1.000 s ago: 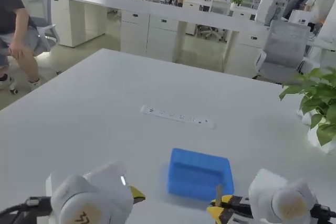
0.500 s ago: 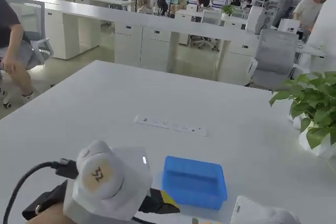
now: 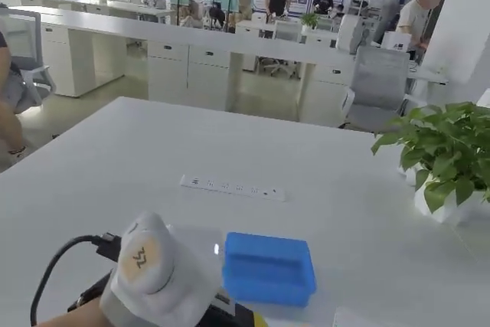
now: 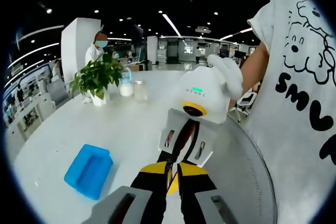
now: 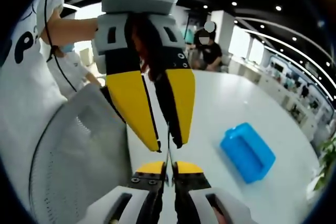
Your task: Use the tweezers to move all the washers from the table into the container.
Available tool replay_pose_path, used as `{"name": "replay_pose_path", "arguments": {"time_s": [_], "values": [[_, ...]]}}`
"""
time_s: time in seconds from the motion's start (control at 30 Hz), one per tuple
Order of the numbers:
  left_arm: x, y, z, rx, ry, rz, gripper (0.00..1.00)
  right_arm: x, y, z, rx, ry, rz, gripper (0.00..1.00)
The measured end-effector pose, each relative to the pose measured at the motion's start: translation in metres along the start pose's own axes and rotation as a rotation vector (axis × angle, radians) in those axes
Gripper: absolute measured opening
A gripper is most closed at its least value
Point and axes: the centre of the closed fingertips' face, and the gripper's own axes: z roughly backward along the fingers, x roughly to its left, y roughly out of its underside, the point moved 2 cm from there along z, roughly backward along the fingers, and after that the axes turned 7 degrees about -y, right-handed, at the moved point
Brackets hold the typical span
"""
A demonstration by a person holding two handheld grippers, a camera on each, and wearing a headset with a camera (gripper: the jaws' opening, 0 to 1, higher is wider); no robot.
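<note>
Two pairs of yellow-tipped tongs meet nose to nose above the white tabletop [image 3: 138, 151]. Those of the left gripper [image 4: 171, 174] are drawn to a narrow seam; those of the right gripper [image 5: 169, 168] pinch a thin pale sliver, seemingly the slim tweezers [image 5: 168, 153] edge-on. The shallow blue rectangular plastic container [image 3: 268, 267] sits open-side-up on the tabletop just beside them. The washers are too small to pick out. They are likely light, hard, flat and slippery, best nipped across the rim, one tip through the hole, with gentle pressure on the springy tweezers.
</note>
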Motion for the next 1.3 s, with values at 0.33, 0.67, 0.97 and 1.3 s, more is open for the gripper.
{"name": "replay_pose_path", "arguments": {"time_s": [0.33,0.67,0.97,1.3], "values": [[-0.007,0.002,-0.009,0.057,0.096,-0.211,0.0,-0.003,0.011,0.002,0.052,0.015,0.054,0.03],[0.011,0.032,-0.024,0.138,0.074,-0.307,0.0,-0.019,0.035,-0.014,0.169,0.018,0.111,0.04],[0.022,0.079,-0.041,0.204,0.055,-0.246,0.0,-0.022,0.066,-0.042,0.291,-0.063,0.176,0.03],[0.031,0.115,-0.05,0.239,0.044,-0.158,0.0,-0.025,0.081,-0.057,0.367,-0.121,0.231,0.04]]}}
